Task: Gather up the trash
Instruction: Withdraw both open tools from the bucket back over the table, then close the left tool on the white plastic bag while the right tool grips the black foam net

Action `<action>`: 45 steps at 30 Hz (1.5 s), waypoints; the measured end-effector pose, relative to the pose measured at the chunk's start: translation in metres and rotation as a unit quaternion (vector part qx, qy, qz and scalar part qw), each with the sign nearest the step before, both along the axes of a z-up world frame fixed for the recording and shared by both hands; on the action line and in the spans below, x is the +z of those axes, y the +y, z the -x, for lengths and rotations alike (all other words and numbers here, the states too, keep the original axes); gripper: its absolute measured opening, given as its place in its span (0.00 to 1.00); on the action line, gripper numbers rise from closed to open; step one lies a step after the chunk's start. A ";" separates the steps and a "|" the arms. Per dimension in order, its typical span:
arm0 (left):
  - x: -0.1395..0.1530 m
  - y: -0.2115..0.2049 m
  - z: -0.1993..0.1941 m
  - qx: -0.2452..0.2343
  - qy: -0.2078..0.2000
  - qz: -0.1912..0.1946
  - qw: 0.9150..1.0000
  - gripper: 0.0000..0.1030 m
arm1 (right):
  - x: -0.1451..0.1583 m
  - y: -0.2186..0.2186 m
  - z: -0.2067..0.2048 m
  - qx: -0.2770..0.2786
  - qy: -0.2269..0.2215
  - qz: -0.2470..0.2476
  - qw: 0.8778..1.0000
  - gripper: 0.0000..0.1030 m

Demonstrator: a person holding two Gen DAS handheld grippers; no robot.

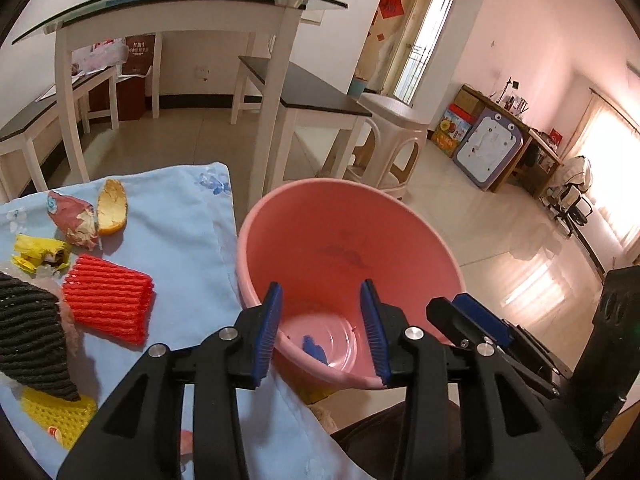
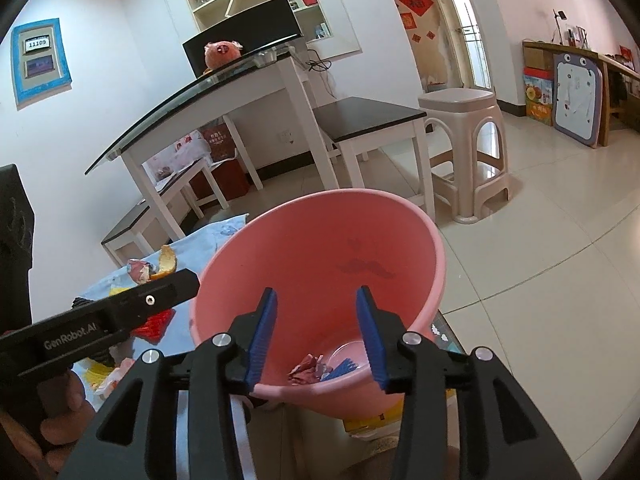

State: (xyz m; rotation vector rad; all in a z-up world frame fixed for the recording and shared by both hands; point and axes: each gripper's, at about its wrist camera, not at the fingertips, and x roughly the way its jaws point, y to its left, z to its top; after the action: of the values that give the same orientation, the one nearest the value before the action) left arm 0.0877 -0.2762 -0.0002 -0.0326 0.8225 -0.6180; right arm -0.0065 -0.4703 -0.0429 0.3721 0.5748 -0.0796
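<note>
Left gripper (image 1: pixel 322 312) held over the near rim of the pink bucket (image 1: pixel 400 216), blue pads (image 1: pixel 267 332) spread well apart, nothing between them. Right gripper (image 2: pixel 316 312) poised the same way over that bucket, jaws parted, empty too. Neither set of pads pressed on anything; near rim of the bucket seen just under both pairs of fingertips, contact impossible to judge.

Bucket stood just beside the blue cloth (image 1: pixel 188 240), mouth tilted toward the cameras, its long axis running from the wide rim down to the narrow bottom. Down at the bottom, a crumpled pink-and-white wrapper (image 2: pixel 306 372) and a small blue scrap (image 1: pixel 314 350); wrapper hidden behind the left pad in the left wrist view.

Left on the cloth: a red foam net sleeve (image 1: pixel 108 304) lying flat, ribs running along its length toward the bucket; an orange peel (image 1: pixel 113 208) pointing away from the camera, touching a crumpled pink wrapper (image 1: pixel 74 220); a yellow wrapper (image 1: pixel 38 252) near them; a yellow foam net (image 1: pixel 56 412) at the lower edge, partly covered by a black knitted thing (image 1: pixel 32 340), itself cut off by the frame and hard to identify.

In the right wrist view, most of that litter blocked by the black body of the other gripper and by the bucket wall.
</note>
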 end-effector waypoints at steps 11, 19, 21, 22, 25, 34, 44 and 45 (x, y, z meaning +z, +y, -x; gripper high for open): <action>0.023 0.044 0.030 0.034 -0.034 -0.008 0.999 0.40 | 0.019 0.040 0.021 0.030 -0.016 0.014 0.999 0.50; 0.031 0.101 0.042 0.083 -0.058 -0.024 0.995 0.40 | 0.024 0.080 0.028 0.071 -0.012 0.014 0.997 0.53; 0.031 0.119 0.045 0.095 -0.062 -0.026 0.993 0.40 | 0.024 0.092 0.030 0.083 -0.012 0.016 0.996 0.55; 0.030 0.129 0.046 0.102 -0.064 -0.026 0.992 0.40 | 0.025 0.097 0.029 0.087 -0.011 0.016 0.996 0.55; 0.031 0.159 0.047 0.125 -0.064 -0.026 0.990 0.39 | 0.024 0.112 0.028 0.102 -0.007 0.015 0.995 0.56; 0.012 0.242 0.044 0.192 -0.044 -0.038 0.980 0.40 | 0.012 0.151 0.016 0.148 0.017 0.000 0.989 0.60; -0.026 0.281 0.028 0.208 0.015 -0.044 0.977 0.40 | 0.002 0.176 0.002 0.173 0.038 0.002 0.984 0.64; -0.026 0.280 0.026 0.205 0.015 -0.043 0.978 0.40 | 0.002 0.177 0.001 0.174 0.039 0.002 0.984 0.64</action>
State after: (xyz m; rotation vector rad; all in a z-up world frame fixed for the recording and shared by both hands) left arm 0.0616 0.0039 -0.0263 -0.1306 0.8405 -0.1927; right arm -0.0072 -0.2929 -0.0413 0.2599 0.7101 0.2418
